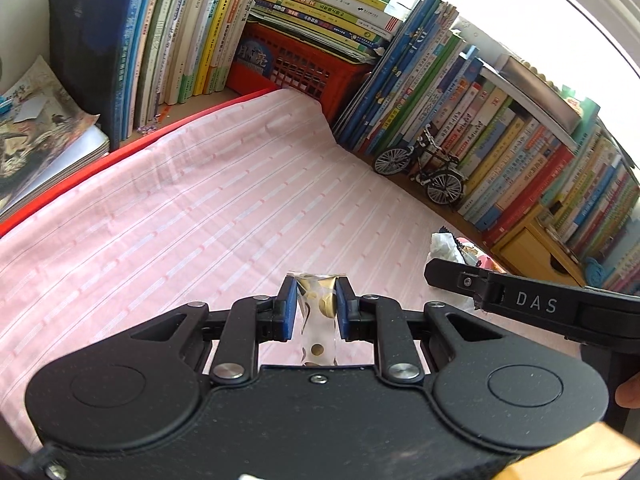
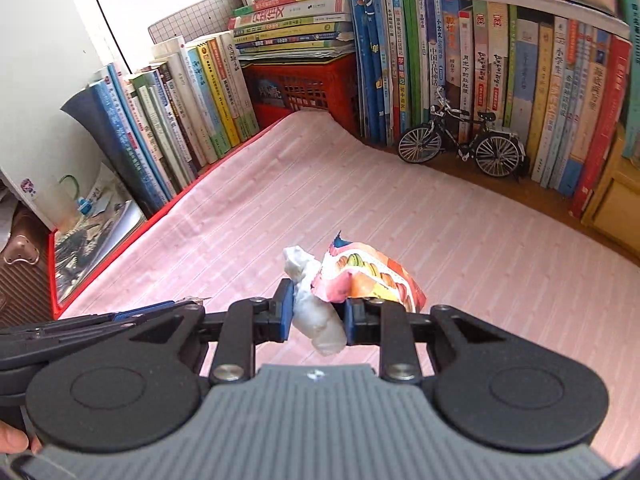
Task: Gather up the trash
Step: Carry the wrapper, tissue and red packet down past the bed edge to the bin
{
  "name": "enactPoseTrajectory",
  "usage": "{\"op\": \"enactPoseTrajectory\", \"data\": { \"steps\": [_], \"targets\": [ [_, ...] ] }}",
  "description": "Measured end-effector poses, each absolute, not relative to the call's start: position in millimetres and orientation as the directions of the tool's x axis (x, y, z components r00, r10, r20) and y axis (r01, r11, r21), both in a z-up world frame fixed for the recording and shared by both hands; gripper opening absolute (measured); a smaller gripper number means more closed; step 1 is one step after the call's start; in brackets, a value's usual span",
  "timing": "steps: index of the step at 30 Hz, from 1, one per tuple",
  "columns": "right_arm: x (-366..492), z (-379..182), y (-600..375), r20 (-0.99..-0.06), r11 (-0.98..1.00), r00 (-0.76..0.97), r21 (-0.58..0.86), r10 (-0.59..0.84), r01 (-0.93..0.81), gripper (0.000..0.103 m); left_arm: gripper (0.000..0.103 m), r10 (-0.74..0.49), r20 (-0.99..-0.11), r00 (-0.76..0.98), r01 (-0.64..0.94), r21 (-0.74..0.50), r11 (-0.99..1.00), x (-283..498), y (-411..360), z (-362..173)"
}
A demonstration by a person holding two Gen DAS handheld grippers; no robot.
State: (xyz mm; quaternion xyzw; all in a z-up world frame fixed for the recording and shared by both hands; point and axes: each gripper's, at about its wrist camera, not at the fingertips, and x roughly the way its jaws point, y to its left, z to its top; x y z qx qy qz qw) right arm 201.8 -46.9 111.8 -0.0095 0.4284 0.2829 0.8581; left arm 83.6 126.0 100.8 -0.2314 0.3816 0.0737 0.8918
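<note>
My left gripper (image 1: 317,294) is shut on a clear plastic wrapper with gold dots (image 1: 318,320), held above the pink striped cloth (image 1: 180,208). My right gripper (image 2: 319,309) is shut on a crumpled white tissue (image 2: 316,312) together with a colourful macaron snack wrapper (image 2: 366,274), also above the cloth. In the left wrist view the right gripper's black body (image 1: 532,304) reaches in from the right, with the white tissue (image 1: 444,246) showing beyond it. The left gripper's side (image 2: 100,322) appears at the left edge of the right wrist view.
Rows of books (image 2: 520,72) line the back and both sides. A red plastic crate (image 2: 304,84) under stacked books stands at the far corner. A small model bicycle (image 2: 460,140) stands before the right books. A yellow wooden box (image 1: 536,248) sits at right.
</note>
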Motion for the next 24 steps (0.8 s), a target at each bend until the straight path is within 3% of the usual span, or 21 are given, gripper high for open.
{"op": "enactPoseTrajectory", "data": {
  "steps": [24],
  "targets": [
    [-26.7,132.9,-31.3,-0.768,0.868,0.459,0.248,0.447,-0.430,0.030,0.019,-0.106,-0.751,0.652,-0.256,-0.349,0.901,-144.2,153.7,117.3]
  ]
}}
